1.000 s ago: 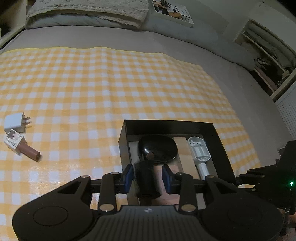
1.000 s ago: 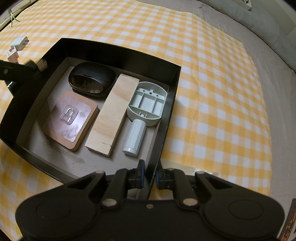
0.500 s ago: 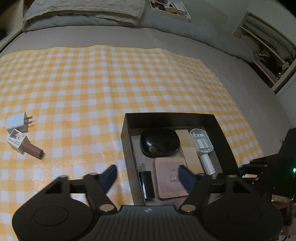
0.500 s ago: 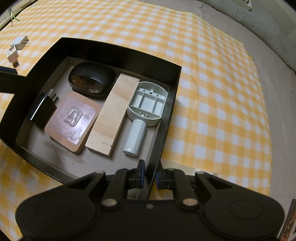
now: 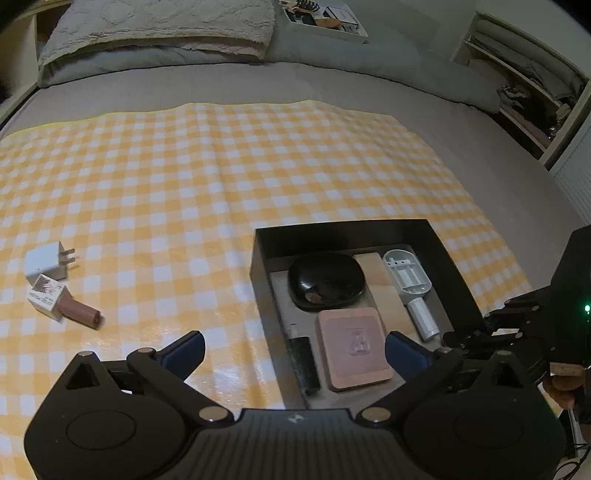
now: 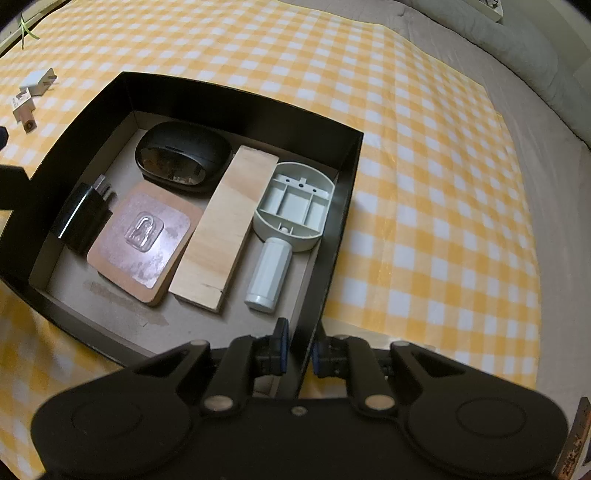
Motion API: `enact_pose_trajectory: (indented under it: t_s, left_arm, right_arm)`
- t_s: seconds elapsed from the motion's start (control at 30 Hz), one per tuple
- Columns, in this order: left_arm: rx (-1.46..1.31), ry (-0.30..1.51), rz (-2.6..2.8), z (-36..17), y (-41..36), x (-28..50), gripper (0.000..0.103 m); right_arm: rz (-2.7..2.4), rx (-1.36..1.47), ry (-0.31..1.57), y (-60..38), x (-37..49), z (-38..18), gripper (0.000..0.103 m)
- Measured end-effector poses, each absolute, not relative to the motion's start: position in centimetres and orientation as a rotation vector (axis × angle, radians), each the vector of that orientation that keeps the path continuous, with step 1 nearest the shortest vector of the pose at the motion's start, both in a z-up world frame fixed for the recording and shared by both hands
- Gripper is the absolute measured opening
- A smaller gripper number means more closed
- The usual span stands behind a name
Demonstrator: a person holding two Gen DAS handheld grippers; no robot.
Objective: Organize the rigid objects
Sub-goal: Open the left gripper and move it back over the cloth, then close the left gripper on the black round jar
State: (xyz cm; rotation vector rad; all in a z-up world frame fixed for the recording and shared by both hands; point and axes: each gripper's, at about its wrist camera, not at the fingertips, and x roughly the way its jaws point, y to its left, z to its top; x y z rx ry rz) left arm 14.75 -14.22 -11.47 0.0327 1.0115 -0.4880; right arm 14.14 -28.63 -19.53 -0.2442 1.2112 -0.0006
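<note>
A black box [image 6: 240, 98] [image 5: 458, 266] sits on the yellow checked cloth. Inside lie a black charger [image 6: 83, 218] [image 5: 303, 363], a black mouse [image 6: 183, 160] [image 5: 327, 282], a brown square pad [image 6: 146, 240] [image 5: 354, 347], a wooden block [image 6: 225, 236] and a grey-white handled piece [image 6: 291, 214] [image 5: 410, 280]. My left gripper [image 5: 293, 350] is wide open and empty above the box's near left part. My right gripper [image 6: 299, 349] is shut on the box's near right wall. A white charger [image 5: 46, 260] [image 6: 37, 78] and a small brown tube with a label box [image 5: 62, 304] [image 6: 24, 107] lie on the cloth to the left.
The cloth [image 5: 221, 177] covers a grey bed. A pillow [image 5: 159, 26] and a tray of items [image 5: 325, 18] lie at the far end. Shelves [image 5: 524, 96] stand at the right.
My left gripper let go of the black charger, which now lies in the box by its left wall. The gripper opened wide and pulled back and up. My right gripper kept hold of the box wall.
</note>
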Motion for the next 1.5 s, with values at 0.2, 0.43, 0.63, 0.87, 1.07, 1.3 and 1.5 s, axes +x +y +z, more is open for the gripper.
enact_pose_trajectory:
  t_s: [0.2,0.43,0.63,0.87,1.07,1.3,1.5]
  left_arm:
    - [0.045,0.99,-0.46,-11.0,-12.8,15.2,0.103]
    - [0.044,0.987,-0.373,-11.0,-9.5,16.3,0.103]
    - [0.037,1.007,-0.286,-11.4,-6.3,17.3,0.103]
    - [0.066,1.029,-0.204,-12.3,-2.8,18.1,0.103]
    - [0.081,1.074,-0.167,-13.4,-0.6,18.0,0.103]
    - [0.14,1.125,-0.174,-14.7,-0.2,16.8,0.103]
    - [0.155,1.162,-0.292,-15.5,-0.3,15.3,0.089]
  right_arm:
    - [-0.001,-0.245,1.212,-28.6,14.2,-19.6,0.013]
    - [-0.005,-0.249,1.213,-28.5,14.2,-19.6,0.013]
    - [-0.005,-0.248,1.214,-28.5,14.2,-19.6,0.013]
    - [-0.007,-0.251,1.215,-28.5,14.3,-19.6,0.014]
    - [-0.009,-0.253,1.215,-28.5,14.2,-19.6,0.014]
    - [-0.012,-0.255,1.216,-28.5,14.2,-19.6,0.015]
    - [-0.015,-0.259,1.218,-28.5,14.3,-19.7,0.016]
